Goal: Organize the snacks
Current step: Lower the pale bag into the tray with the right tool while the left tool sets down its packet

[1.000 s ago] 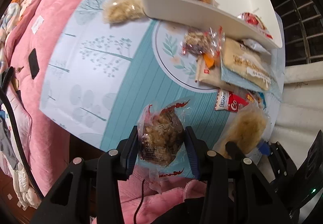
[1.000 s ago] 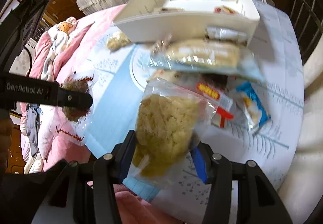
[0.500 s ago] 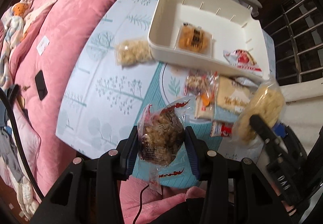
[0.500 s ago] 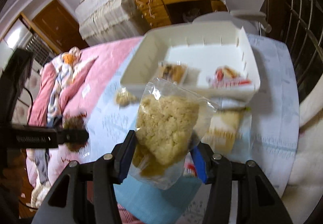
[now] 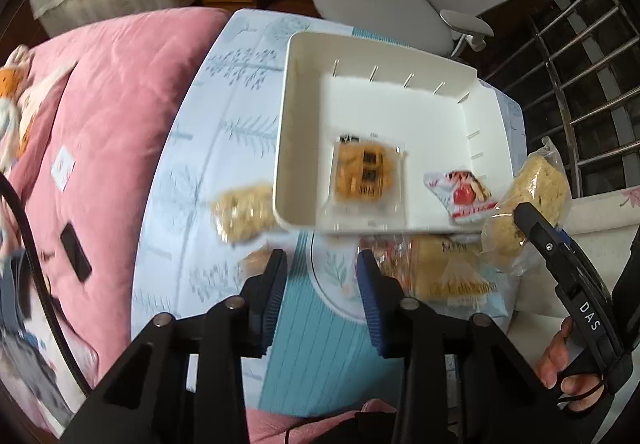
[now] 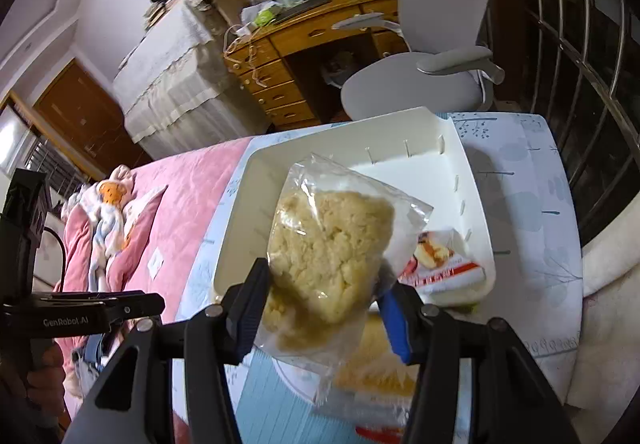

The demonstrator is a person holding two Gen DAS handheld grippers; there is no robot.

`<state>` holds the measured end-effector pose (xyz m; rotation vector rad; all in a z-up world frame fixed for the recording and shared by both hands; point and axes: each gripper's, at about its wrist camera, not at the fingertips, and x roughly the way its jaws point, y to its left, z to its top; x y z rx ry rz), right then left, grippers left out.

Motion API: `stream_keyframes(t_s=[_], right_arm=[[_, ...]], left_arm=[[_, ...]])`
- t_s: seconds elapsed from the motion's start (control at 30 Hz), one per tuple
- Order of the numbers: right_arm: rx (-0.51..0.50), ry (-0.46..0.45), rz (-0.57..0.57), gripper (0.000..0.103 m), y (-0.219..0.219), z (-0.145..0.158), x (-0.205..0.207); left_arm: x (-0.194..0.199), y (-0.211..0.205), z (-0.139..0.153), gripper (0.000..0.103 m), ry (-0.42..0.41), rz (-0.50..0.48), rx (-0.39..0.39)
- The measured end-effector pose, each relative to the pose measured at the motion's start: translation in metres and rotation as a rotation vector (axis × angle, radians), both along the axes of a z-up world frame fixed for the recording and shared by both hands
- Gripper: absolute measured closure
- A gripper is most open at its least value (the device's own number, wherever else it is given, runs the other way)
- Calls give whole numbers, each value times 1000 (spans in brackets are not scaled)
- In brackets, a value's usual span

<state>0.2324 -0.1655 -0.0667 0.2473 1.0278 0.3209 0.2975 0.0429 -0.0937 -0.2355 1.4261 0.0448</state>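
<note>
A white plastic bin [image 5: 304, 116] sits on the blue patterned table and holds an orange cracker pack [image 5: 366, 174] and a red-and-white snack packet [image 5: 464, 196]. My left gripper [image 5: 322, 280] is open and empty above the table just in front of the bin. My right gripper [image 6: 320, 292] is shut on a clear bag of pale rice crisps [image 6: 328, 244], held above the bin's [image 6: 476, 204] near edge; the bag also shows in the left wrist view [image 5: 532, 200]. A second crisp bag [image 5: 244, 212] lies left of the bin.
Several loose snack packs [image 5: 452, 276] lie on the table in front of the bin. A pink quilt [image 5: 100, 124] covers the bed at left. A grey office chair [image 6: 420, 68] and a wooden desk [image 6: 304, 44] stand beyond the table.
My left gripper held a dark snack bag earlier; now its jaws are open and empty, and that bag is out of view. Both grippers have risen and moved toward the bin.
</note>
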Motion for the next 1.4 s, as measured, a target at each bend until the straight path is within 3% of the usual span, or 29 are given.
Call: stream_keyframes(t_s=[0.27,0.63,1.07,1.4], right_arm=[[85,73,-106,48,1,-26,31],[125,128,-136,48,-3,-41,24],[156,139,-77,48,-19,-29,-20],[182,174,-6,48,-21,-30,-47]], left_arm=[[37,5,-19,68,22,-60,-36],[31,2,-17,68,1,-104,-27],[-41,-4,-2,65,-33,-15,-21],[-108,1,-15,61,-31,125,-45]])
